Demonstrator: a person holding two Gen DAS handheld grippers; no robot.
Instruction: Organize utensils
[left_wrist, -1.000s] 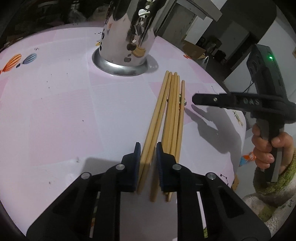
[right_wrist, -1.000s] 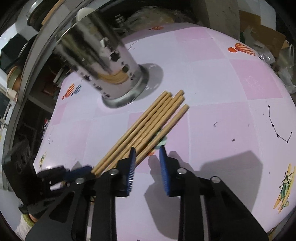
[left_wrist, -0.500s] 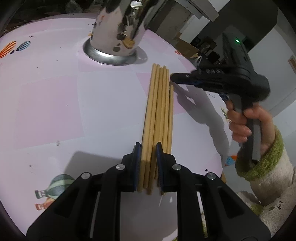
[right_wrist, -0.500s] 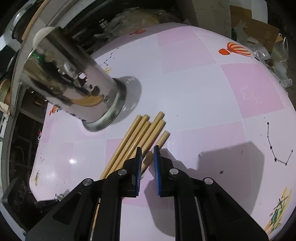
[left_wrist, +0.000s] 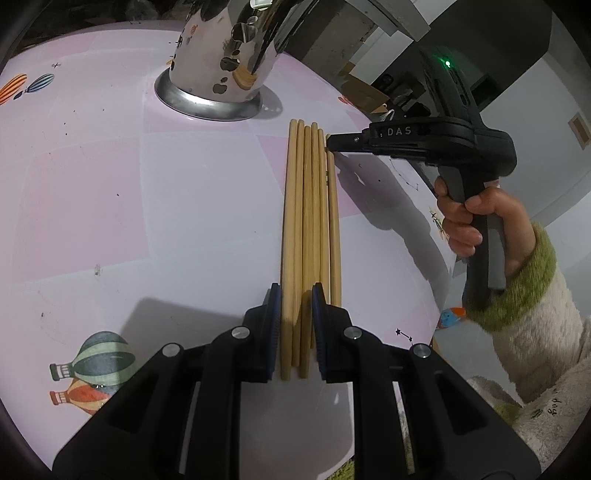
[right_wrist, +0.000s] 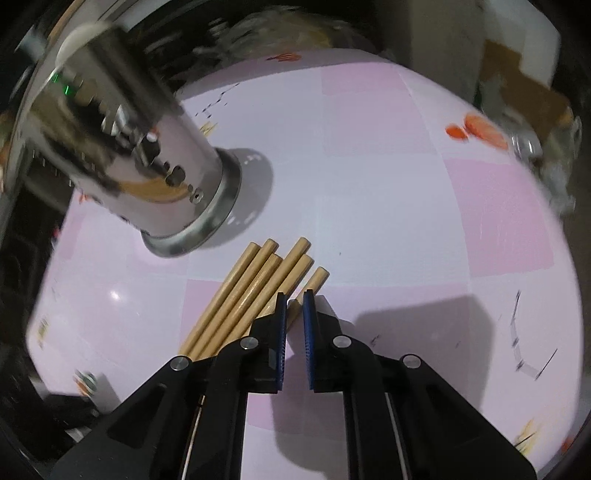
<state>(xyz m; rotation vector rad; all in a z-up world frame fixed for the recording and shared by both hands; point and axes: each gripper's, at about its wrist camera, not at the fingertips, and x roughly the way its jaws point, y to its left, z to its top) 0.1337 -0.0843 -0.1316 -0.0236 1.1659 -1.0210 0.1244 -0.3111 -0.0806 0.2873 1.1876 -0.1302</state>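
Several wooden chopsticks (left_wrist: 310, 221) lie side by side on the pink table (left_wrist: 110, 184), pointing at a shiny perforated metal holder (left_wrist: 221, 66). My left gripper (left_wrist: 295, 291) is shut on the near ends of two or three of them. My right gripper (left_wrist: 328, 142), held by a hand in a fluffy sleeve, reaches the bundle's far end from the right. In the right wrist view the right gripper (right_wrist: 294, 295) has its jaws closing, with the outermost chopstick (right_wrist: 314, 280) between the pads and touching them. The holder (right_wrist: 147, 177) stands just beyond the chopsticks.
The tablecloth (right_wrist: 369, 184) carries balloon prints (left_wrist: 88, 369) and small dark specks. Its right edge (left_wrist: 439, 258) drops off near the hand. Cardboard boxes (right_wrist: 524, 88) and clutter lie beyond the far edge.
The right gripper moved in to the chopsticks' far end and narrowed its jaws around the outermost one. The chopsticks drew into a tighter, straighter bundle. The left grip kept its hold.
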